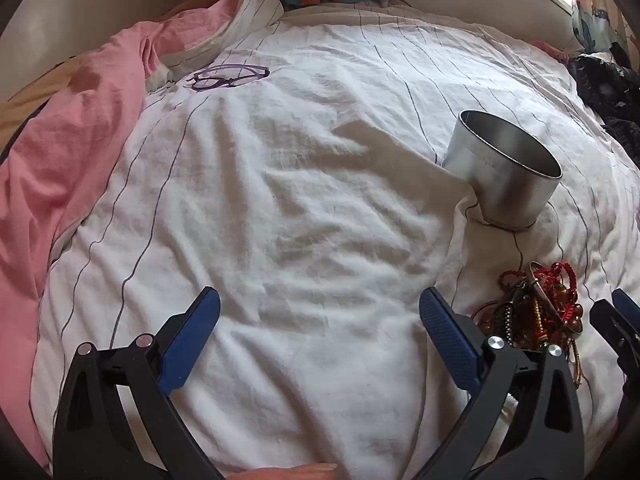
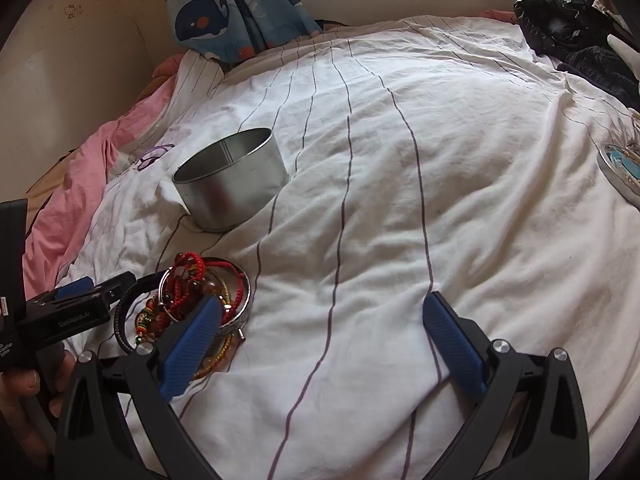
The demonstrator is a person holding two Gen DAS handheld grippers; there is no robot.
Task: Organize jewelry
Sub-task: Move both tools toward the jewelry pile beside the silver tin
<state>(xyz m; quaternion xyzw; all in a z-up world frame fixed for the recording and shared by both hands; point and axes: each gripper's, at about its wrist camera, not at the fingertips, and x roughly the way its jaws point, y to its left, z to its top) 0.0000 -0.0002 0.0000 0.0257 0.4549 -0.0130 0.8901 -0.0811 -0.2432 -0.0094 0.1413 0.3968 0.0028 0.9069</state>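
Note:
A tangled pile of jewelry (image 1: 536,308), made of red cord bracelets, beaded strings and a metal bangle, lies on the white striped bedsheet. A round open metal tin (image 1: 504,172) stands tilted on the sheet just beyond it. My left gripper (image 1: 320,320) is open over bare sheet, with the pile just outside its right finger. In the right wrist view the pile (image 2: 192,292) sits under and beside the left finger of my right gripper (image 2: 320,328), which is open and holds nothing. The tin (image 2: 232,180) stands behind the pile. The left gripper (image 2: 100,286) reaches in from the left beside the pile.
Purple-framed glasses (image 1: 228,76) lie far left on the sheet, next to a bunched pink blanket (image 1: 60,160). A round illustrated lid (image 2: 620,168) rests at the right edge. Dark clothing (image 2: 580,28) is heaped at the far right. A hand (image 2: 20,392) grips the left tool.

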